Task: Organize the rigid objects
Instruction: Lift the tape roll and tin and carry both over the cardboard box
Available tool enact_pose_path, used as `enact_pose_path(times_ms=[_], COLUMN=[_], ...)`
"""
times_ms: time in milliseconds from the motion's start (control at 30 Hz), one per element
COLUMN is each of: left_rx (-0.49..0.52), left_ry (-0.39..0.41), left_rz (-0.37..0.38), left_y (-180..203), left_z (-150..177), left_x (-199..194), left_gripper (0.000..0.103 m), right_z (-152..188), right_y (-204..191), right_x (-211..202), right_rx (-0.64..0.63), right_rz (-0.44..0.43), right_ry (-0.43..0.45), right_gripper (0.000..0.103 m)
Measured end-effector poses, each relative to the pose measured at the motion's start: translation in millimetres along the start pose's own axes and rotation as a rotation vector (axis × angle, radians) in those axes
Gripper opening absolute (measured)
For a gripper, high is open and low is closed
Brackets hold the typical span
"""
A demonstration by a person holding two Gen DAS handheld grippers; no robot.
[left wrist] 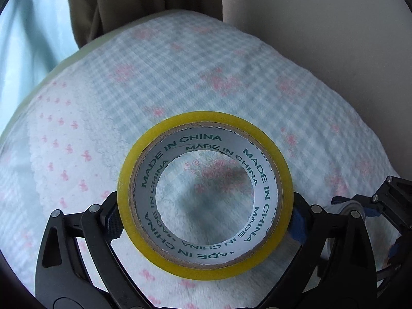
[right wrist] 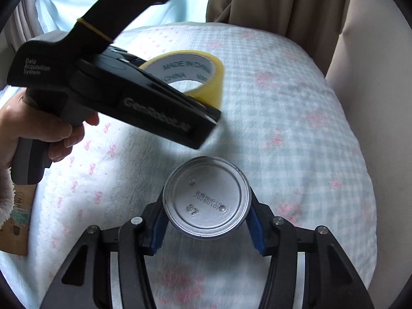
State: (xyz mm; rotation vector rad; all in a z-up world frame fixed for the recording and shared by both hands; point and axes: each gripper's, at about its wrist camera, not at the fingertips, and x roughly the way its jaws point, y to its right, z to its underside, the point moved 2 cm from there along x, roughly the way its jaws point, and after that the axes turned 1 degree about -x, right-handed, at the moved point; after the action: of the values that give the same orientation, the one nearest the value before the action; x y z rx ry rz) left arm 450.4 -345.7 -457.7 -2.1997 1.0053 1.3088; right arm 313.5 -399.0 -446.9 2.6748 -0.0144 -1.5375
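While left gripper (left wrist: 206, 221) pinches tape roll (left wrist: 205, 195) and right gripper (right wrist: 207, 221) clamps can (right wrist: 207, 203) (both airborne), carry step; next, placing on blanket (left wrist: 231, 77).

checked blanket (left wrist: 231, 82); beige curtain (left wrist: 128, 2)

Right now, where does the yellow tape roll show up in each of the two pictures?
Left wrist view: the tape roll fills the lower middle, gripped at its sides between the left gripper fingers.
Right wrist view: the roll sits upper middle, partly hidden behind the left gripper's black body.
Shared landmark: the checked blanket with pink bows lies under the roll in both views.
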Motion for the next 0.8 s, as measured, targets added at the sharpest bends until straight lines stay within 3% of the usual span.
enact_pose_path(times_ms=[233, 467, 800], left_rx=[-0.058, -0.114, -0.280], left_ry=[0.047, 0.117, 0.177], left_rz=[-0.035, -0.129, -0.250], left_y=[0, -1, -24], left_z=[-11, -12, 57], left_x=[-91, -218, -389], left_gripper=[0.096, 0.096, 0.096], right_z=[-15, -39, -64], right_y=[-1, -13, -64], right_x=[-71, -179, -314], right_rx=[0.023, 0.037, -0.019], right_rz=[0.013, 0.010, -0.037], right_ry=[0.058, 0.148, 0.197], right_gripper=[0.049, 0.049, 0.050])
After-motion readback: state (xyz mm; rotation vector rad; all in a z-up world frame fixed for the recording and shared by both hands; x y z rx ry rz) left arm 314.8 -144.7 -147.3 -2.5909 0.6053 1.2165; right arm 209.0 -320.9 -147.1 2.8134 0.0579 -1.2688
